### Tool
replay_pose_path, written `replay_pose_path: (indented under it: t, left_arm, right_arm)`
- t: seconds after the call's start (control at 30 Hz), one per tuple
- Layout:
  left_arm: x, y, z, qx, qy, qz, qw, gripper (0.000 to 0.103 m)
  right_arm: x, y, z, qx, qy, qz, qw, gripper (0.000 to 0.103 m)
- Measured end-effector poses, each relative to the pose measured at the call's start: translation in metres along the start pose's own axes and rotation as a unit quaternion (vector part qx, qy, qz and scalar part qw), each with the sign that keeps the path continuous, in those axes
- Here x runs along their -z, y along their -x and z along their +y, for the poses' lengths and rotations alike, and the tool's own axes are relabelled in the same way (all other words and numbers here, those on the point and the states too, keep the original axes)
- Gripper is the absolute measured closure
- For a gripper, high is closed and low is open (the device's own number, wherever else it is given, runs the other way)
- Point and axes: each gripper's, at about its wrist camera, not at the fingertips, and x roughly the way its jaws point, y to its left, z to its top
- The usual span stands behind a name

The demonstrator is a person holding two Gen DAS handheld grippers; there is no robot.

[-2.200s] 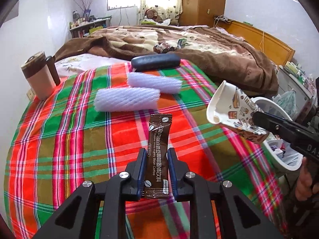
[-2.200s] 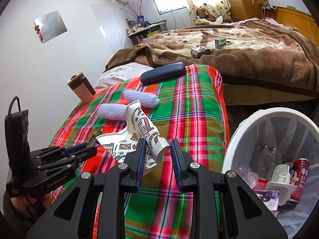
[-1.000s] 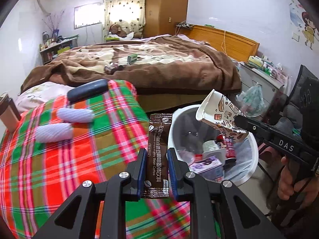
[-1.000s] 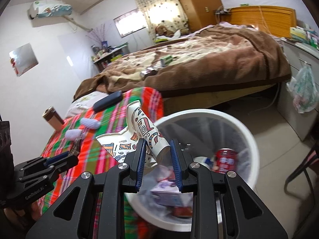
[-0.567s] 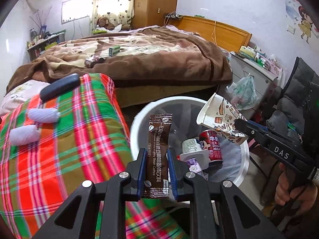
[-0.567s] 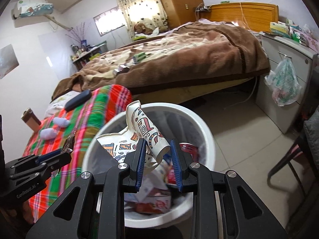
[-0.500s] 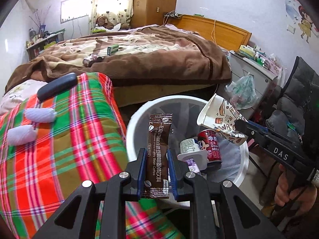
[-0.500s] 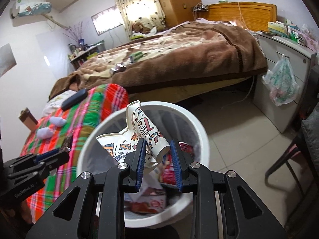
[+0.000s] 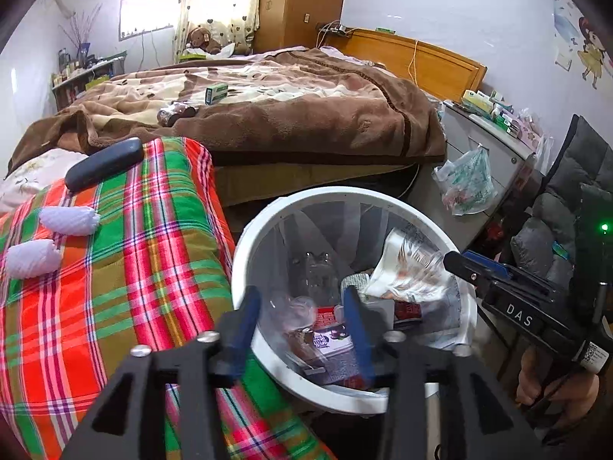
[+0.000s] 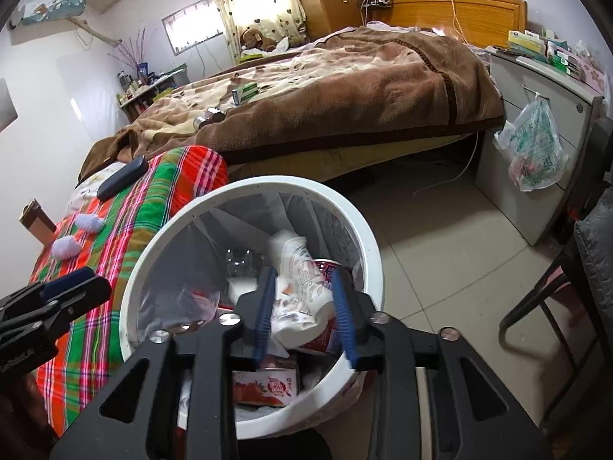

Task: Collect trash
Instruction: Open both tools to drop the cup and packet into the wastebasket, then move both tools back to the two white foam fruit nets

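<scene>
Paper cup (image 10: 302, 268) inside bin (image 10: 367, 237) | plaid cloth (image 9: 134, 268) beside bin

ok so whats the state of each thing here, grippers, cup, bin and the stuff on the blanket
left gripper: open, nothing between the fingers
right gripper: open
paper cup: crumpled, blurred, over the bin
trash bin: lined, partly full
foam sleeves: two, lying on the plaid blanket
dark case: shut, at the blanket's far edge

both tongs (image 9: 302, 314) (image 10: 302, 310) now spread; coffee sachet gone from left, paper cup (image 10: 302, 268) dropping into bin (image 10: 367, 237).
</scene>
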Motion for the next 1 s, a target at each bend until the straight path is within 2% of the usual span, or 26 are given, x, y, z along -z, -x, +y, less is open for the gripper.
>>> replay_pose_path:
  t: [0.67, 1.0]
  left_arm:
    - [0.01, 0.032, 0.042, -0.05, 0.042, -0.017, 0.9977, 0.05]
    - [0.019, 0.055, 0.076, -0.08, 0.071, -0.03, 0.9939, 0.05]
  right_arm:
    - [-0.001, 0.007, 0.03, -0.025, 0.042, -0.013, 0.999, 0.061]
    - [-0.002, 0.006, 0.062, -0.048, 0.071, -0.017, 0.996, 0.06]
